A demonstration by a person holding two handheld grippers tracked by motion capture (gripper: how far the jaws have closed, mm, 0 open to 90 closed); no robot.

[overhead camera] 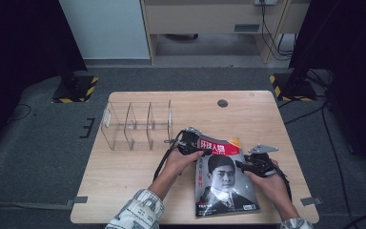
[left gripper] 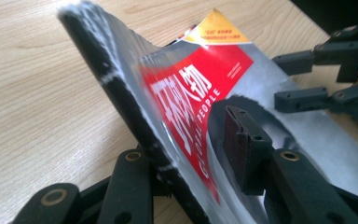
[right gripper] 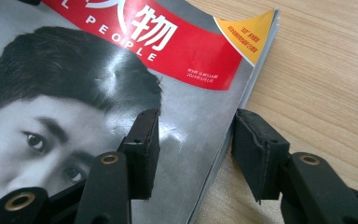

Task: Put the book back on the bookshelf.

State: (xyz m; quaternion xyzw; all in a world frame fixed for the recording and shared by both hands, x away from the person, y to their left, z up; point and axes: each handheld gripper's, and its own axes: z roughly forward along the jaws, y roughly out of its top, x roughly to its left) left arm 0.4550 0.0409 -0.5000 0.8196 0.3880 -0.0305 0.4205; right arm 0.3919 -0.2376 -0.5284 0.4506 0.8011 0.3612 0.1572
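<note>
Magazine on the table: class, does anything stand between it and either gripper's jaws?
Nothing visible does. The left gripper has the magazine lifted edge between its jaws; the right gripper straddles the magazine's other edge on the table.

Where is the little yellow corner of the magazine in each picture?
High view: the yellow corner sits at the magazine's far right tip, past the middle of the table.
Left gripper view: yellow corner at the top, right of middle.
Right gripper view: yellow corner at the upper right.
Shared landmark: the red title band beside it.
</note>
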